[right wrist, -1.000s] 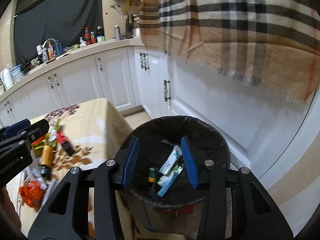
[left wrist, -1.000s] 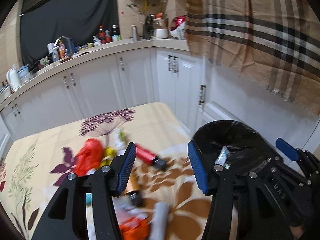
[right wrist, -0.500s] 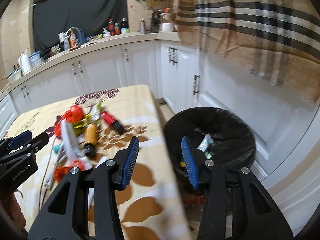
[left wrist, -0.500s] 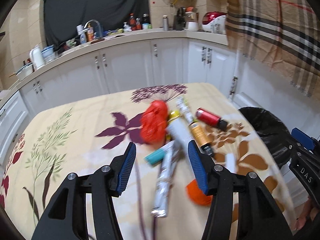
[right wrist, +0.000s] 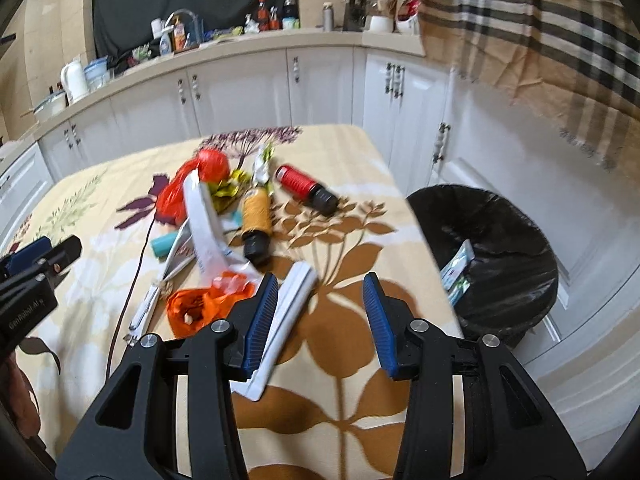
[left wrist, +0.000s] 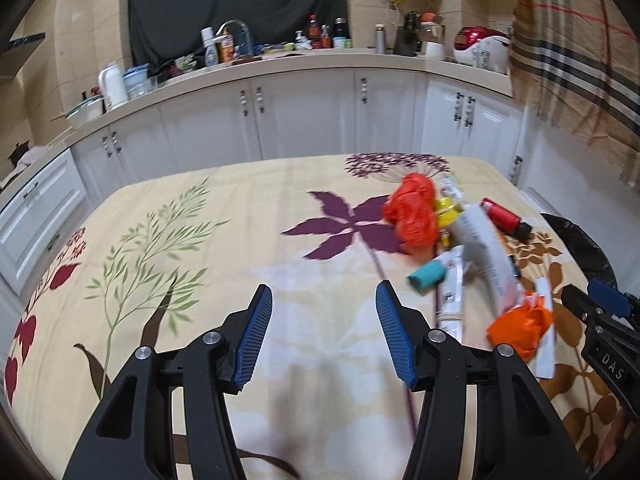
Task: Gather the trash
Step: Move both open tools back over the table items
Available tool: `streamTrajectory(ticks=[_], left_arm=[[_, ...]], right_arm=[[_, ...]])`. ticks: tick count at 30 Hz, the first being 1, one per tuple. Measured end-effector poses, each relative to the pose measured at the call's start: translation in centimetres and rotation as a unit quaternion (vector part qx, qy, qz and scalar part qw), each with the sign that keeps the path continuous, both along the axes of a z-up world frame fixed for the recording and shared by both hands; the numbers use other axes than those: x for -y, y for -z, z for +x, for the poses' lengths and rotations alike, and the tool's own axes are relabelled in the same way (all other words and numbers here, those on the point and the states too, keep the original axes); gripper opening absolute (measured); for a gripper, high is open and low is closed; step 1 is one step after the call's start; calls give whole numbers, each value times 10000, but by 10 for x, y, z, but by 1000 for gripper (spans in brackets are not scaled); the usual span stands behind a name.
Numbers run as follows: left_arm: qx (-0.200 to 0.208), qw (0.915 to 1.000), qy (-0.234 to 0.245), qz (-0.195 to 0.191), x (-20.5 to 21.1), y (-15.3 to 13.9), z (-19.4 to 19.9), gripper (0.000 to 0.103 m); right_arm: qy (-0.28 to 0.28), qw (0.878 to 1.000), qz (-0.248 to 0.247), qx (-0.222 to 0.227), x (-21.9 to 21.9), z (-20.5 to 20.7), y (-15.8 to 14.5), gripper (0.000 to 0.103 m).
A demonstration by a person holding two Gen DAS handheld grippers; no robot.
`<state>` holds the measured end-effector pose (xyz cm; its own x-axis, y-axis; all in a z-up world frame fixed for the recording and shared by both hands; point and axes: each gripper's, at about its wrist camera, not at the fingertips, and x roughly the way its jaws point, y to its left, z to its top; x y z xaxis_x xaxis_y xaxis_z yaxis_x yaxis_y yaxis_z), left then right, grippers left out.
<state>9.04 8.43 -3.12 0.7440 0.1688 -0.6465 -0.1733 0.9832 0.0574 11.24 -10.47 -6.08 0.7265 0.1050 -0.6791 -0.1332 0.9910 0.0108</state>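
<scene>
A pile of trash lies on the flowered tablecloth (right wrist: 344,400): a red plastic bag (right wrist: 200,176), an orange crumpled bag (right wrist: 200,304), a white tube (right wrist: 206,224), an orange bottle (right wrist: 256,216), a red bottle (right wrist: 306,190), a teal cap (right wrist: 164,245) and a white flat packet (right wrist: 286,312). The black-lined bin (right wrist: 496,256) stands right of the table with wrappers inside. My right gripper (right wrist: 318,316) is open and empty over the table edge, beside the white packet. My left gripper (left wrist: 324,332) is open and empty, left of the pile (left wrist: 460,248).
White kitchen cabinets (left wrist: 304,116) and a cluttered counter (left wrist: 260,56) run behind the table. A checked cloth (right wrist: 532,40) hangs at the upper right. A thin dark cord (right wrist: 132,280) runs across the tablecloth. The table's left half (left wrist: 160,240) carries only the printed pattern.
Both grippers have swung left from over the bin to over the table. The right gripper now faces the trash pile; the left faces the bare left of the cloth. Both stay open.
</scene>
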Motion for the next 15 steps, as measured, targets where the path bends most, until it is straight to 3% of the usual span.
streamTrajectory(ticks=[10,15], left_arm=[[-76,9998,-102,-176,-21,8,-3,54],[-85,9997,-27,-237,-17,9,-4,54]], right_arm=[[-68,9988,-216,-429,-17,3,16,43],[-82,9980,-74,-618,-13,4,21,39]])
